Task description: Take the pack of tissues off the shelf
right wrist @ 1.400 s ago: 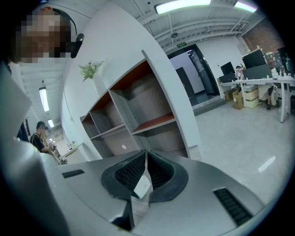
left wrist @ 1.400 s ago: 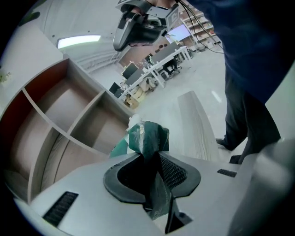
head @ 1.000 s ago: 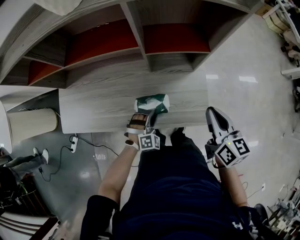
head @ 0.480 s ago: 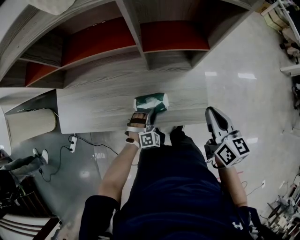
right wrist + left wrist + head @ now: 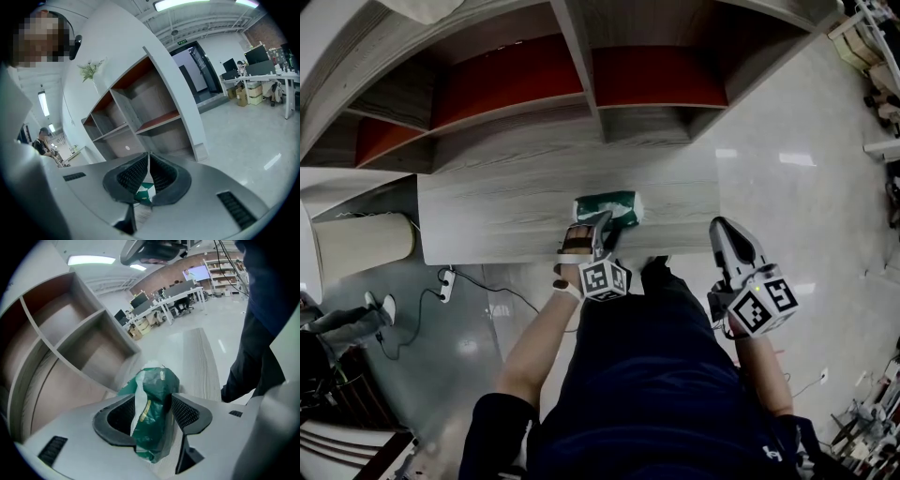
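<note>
The pack of tissues, green and white plastic, lies on the pale wooden table near its front edge, below the shelf unit. My left gripper reaches down over it. In the left gripper view the pack stands between the jaws of the left gripper. The jaws have just been opening, and a gap shows beside the left pad. My right gripper hovers off the table's right end with its jaws closed together and nothing in them. A bit of the green pack shows below them.
The shelf compartments with red backs hold nothing I can see. A power strip with its cable lies on the glossy floor at the left, beside a white rounded unit. Desks and chairs stand far off.
The left gripper's jaws have spread apart around the pack, which now sits on the table. The right gripper has stayed where it was.
</note>
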A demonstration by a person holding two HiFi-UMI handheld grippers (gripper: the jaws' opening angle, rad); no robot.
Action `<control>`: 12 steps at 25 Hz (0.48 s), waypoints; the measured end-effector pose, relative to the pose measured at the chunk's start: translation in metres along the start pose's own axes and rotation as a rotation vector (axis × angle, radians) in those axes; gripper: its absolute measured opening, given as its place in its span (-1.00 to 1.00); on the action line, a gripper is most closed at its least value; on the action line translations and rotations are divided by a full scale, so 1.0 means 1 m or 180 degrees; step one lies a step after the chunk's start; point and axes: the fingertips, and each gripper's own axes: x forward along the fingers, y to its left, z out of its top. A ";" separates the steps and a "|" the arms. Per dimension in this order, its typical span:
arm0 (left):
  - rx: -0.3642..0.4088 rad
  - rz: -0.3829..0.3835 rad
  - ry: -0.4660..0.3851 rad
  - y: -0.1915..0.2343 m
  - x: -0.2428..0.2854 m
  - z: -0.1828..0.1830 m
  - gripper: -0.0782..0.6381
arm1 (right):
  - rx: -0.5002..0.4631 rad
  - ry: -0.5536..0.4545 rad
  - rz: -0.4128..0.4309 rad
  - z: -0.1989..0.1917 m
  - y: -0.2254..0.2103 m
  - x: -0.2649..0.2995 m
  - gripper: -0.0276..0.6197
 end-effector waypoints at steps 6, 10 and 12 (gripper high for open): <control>-0.0222 0.0121 -0.0190 0.029 -0.038 0.013 -0.03 | -0.0006 -0.0027 0.0024 0.007 0.001 0.004 -0.84; -0.0630 0.0190 -0.0371 0.052 -0.069 0.017 -0.03 | -0.0014 -0.0056 0.0038 0.011 0.001 0.007 -0.84; -0.1015 0.0270 -0.0438 0.076 -0.085 0.022 -0.03 | -0.0019 -0.0086 0.0043 0.016 0.000 0.008 -0.84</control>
